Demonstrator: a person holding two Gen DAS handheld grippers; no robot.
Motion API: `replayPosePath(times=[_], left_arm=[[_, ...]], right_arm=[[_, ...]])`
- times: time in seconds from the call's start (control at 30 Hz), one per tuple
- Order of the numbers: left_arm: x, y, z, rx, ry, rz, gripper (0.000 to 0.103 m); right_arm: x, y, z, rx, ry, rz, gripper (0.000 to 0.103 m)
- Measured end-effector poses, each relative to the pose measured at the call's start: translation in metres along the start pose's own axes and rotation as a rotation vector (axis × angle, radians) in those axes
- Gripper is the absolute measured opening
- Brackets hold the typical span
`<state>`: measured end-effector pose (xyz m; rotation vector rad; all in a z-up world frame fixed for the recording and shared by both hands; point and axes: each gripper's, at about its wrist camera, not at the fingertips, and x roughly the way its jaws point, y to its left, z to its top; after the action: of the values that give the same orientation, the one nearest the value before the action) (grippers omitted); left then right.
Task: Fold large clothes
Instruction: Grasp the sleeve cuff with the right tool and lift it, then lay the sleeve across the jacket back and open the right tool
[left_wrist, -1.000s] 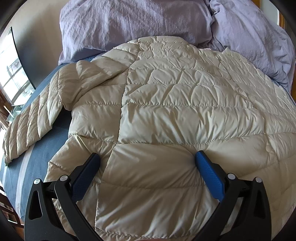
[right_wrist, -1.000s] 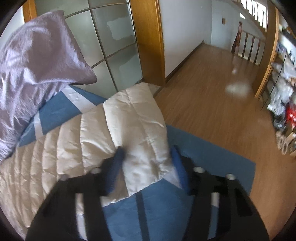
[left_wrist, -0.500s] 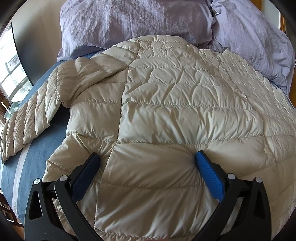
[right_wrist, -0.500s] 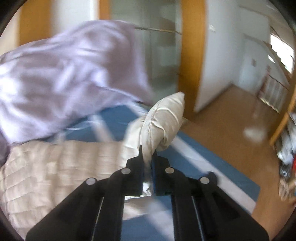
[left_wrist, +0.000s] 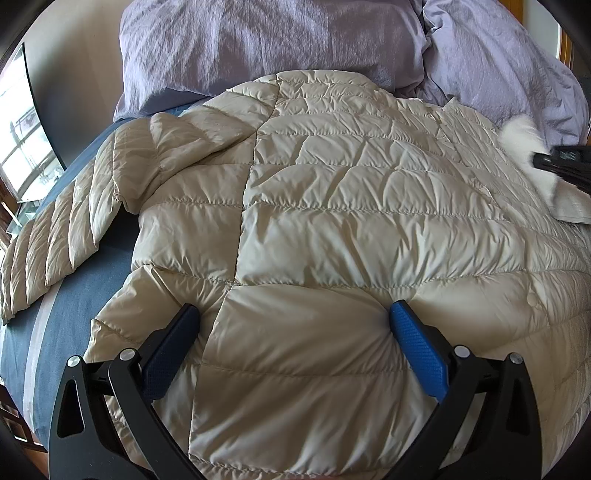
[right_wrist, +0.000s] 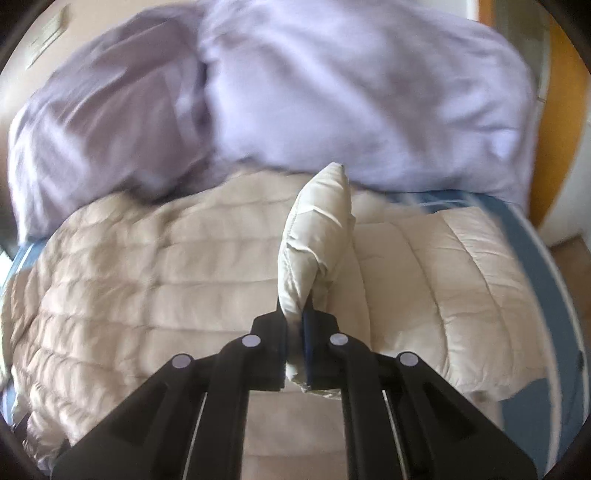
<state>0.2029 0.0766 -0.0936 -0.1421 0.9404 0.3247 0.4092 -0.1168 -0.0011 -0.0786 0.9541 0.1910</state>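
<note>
Across the blue bed (left_wrist: 55, 332) the cream puffer jacket (left_wrist: 332, 221) lies spread, and the right gripper (right_wrist: 297, 325) pinches its sleeve cuff (right_wrist: 317, 229) tight, carrying it over the body for the fold. Jaws spread wide, the left gripper (left_wrist: 291, 325) presses the hem, apparently to anchor it.

- The left wrist picture is sharp and bright. Daylight comes from a window (left_wrist: 26, 147) at the left edge.
- The puffy cream quilted jacket (left_wrist: 332, 229) shines a little, with soft shadows in its folds.
- The right wrist picture is blurry and smeared, most on the crumpled purple bedding (right_wrist: 295, 92).
- Both pictures bend round, with dark corners.
</note>
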Motion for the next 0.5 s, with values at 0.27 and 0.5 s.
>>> replayPosePath(times=[0.27, 0.5], left_arm=[[0.000, 0.000, 0.000, -0.001, 0.000, 0.000, 0.102], [0.000, 0.000, 0.000, -0.001, 0.000, 0.000, 0.102]], right_arm=[[-0.007, 0.070, -0.010, -0.087, 0.017, 0.121, 0.013], [-0.026, 0.068, -0.015, -0.084, -0.007, 0.227, 0.046]])
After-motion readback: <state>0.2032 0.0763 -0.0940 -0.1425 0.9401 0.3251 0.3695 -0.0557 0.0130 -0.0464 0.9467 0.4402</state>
